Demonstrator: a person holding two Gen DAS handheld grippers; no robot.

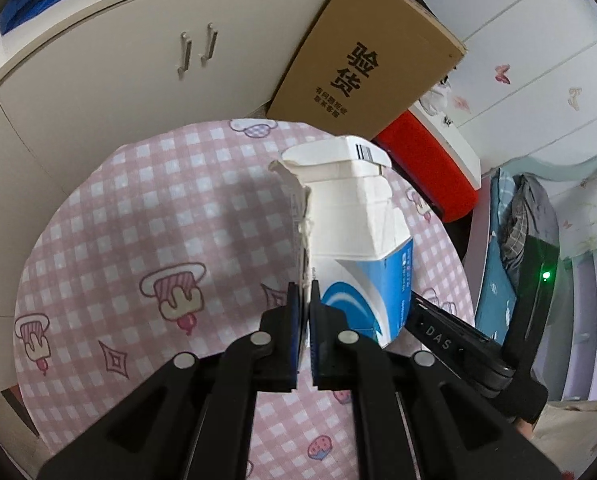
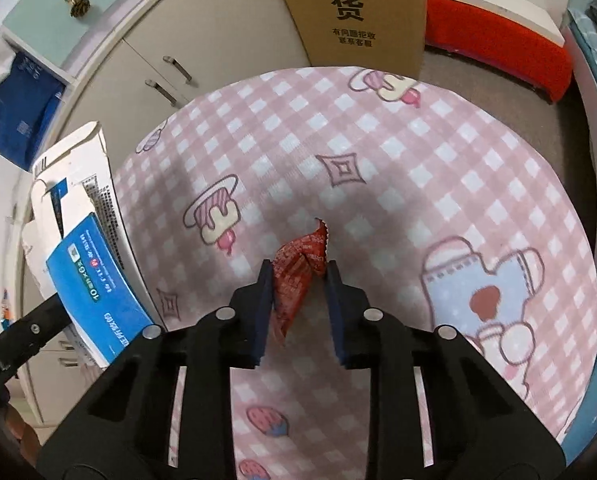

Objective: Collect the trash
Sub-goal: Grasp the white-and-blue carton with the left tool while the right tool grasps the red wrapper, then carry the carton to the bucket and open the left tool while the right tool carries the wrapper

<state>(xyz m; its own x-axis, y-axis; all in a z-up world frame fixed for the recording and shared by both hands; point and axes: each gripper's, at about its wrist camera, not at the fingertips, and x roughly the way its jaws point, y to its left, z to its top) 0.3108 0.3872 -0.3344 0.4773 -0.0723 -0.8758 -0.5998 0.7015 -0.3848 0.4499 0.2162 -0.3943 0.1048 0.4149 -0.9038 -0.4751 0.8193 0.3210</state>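
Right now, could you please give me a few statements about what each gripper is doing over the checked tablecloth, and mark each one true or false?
1. The left gripper is shut on the torn white and blue carton. True.
2. The right gripper has a red wrapper between its jaws. True.
3. The carton lies flat on the tablecloth. False: it is held up off the cloth, gripped by its torn edge.
4. The brown cardboard box sits in the middle of the tablecloth. False: it stands beyond the cloth's far edge.
5. The cabinet doors behind the table are open. False: they are closed.
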